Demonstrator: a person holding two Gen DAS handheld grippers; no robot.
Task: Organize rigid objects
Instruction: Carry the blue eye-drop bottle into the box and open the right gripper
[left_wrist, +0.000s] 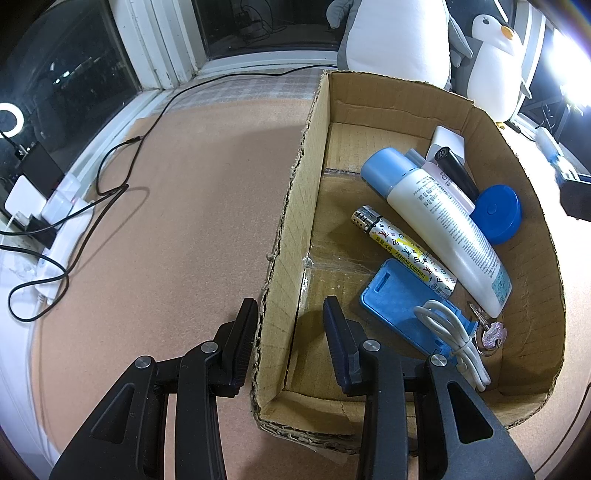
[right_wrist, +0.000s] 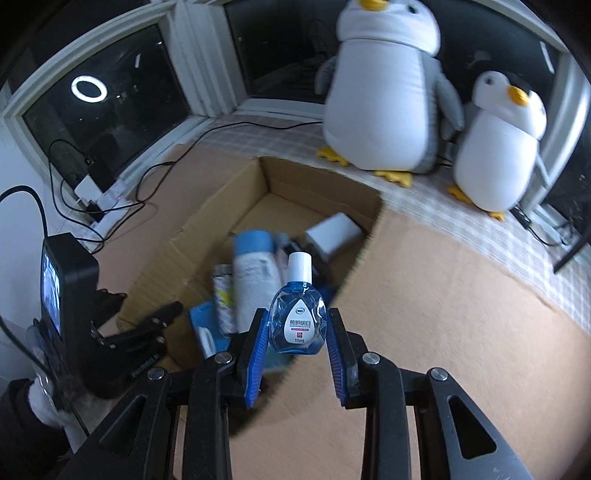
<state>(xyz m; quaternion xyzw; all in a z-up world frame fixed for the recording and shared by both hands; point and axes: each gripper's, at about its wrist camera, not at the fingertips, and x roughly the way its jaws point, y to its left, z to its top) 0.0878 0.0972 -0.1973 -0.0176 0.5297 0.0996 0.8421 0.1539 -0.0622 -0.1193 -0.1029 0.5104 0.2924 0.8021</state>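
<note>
An open cardboard box (left_wrist: 295, 206) holds a white bottle with a blue cap (left_wrist: 436, 214), a patterned lighter (left_wrist: 402, 251), a blue phone case (left_wrist: 402, 306), a white cable (left_wrist: 450, 332), a blue round lid (left_wrist: 496, 214), a black tube (left_wrist: 456, 171) and a white charger (left_wrist: 448, 142). My left gripper (left_wrist: 290, 314) is open and straddles the box's left wall near its front corner. My right gripper (right_wrist: 297, 325) is shut on a small blue eye-drop bottle (right_wrist: 297, 317) with a white cap, held upright above the box's (right_wrist: 221, 206) near right edge.
Two plush penguins (right_wrist: 380, 103) stand behind the box on a checked cloth. A power strip with chargers and black cables (left_wrist: 40, 206) lies at the left by the window. The left gripper's body and screen (right_wrist: 66, 280) shows at the left in the right wrist view.
</note>
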